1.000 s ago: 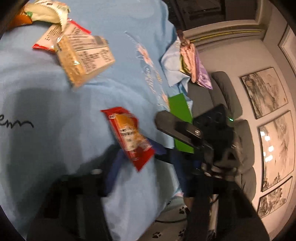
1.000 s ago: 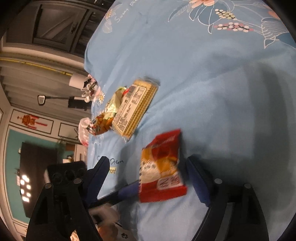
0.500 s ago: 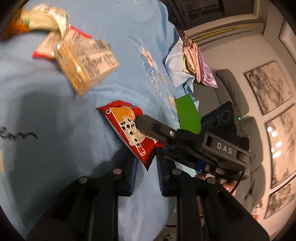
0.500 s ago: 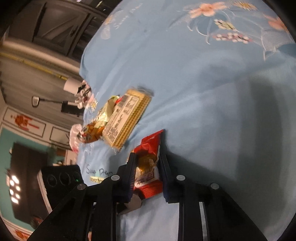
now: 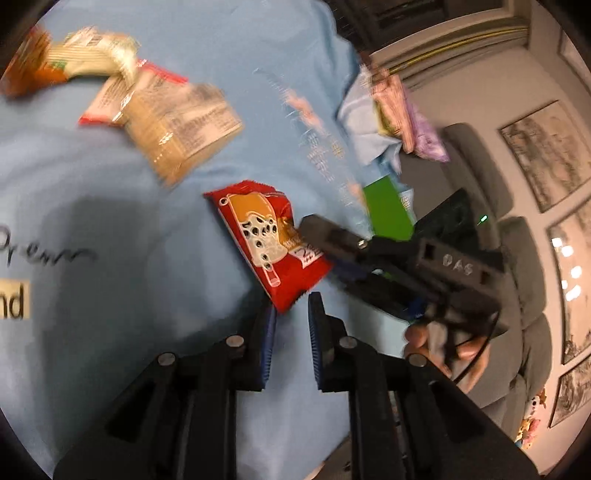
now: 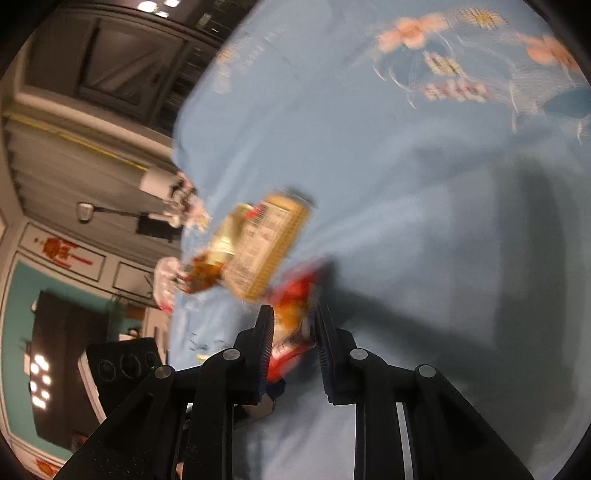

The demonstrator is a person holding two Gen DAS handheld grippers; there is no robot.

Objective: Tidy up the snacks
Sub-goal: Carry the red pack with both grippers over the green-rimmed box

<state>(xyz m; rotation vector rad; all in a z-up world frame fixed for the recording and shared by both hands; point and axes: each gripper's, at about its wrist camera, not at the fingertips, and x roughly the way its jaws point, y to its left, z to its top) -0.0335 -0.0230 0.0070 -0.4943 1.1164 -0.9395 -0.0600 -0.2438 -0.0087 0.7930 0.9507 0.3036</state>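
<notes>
So the whole scene sits on a light blue cloth [image 5: 229, 48] with pink flower prints [image 6: 413, 33] and some black handwriting-style lettering [image 5: 48, 254] on it. Beyond its edge in the left wrist view there's a grey sofa [image 5: 480, 155], framed ink landscape pictures [image 5: 543, 147] on a pale wall, and a pile of pastel packets [image 5: 402, 114] over by the cloth's far corner, next to something flat and green [image 5: 388, 210]. The right wrist view shows a dark cabinet [image 6: 110, 70] and a teal wall panel [image 6: 18, 321], all pretty blurry.

Snacks: a cracker pack [image 5: 181, 129] lies near the top left with a couple of other wrappers [image 5: 85, 59] bunched behind it. The red snack bag [image 5: 266, 240] is lower down, in the middle of the cloth, apart from that bunch.

Both grippers are angled down at that red bag from different sides. The right gripper [image 6: 293, 325] has just squeezed in, and the bag is pinched narrow between its blue pads [image 6: 266, 350], one end poking out past the tips. The left gripper [image 5: 291, 314] has also been closing; its jaws are down to a slim gap, with the bag's bottom corner right at the tips. Can't tell if the pads actually bite it. A hand [image 5: 443, 343] is visible under the right tool.
</notes>
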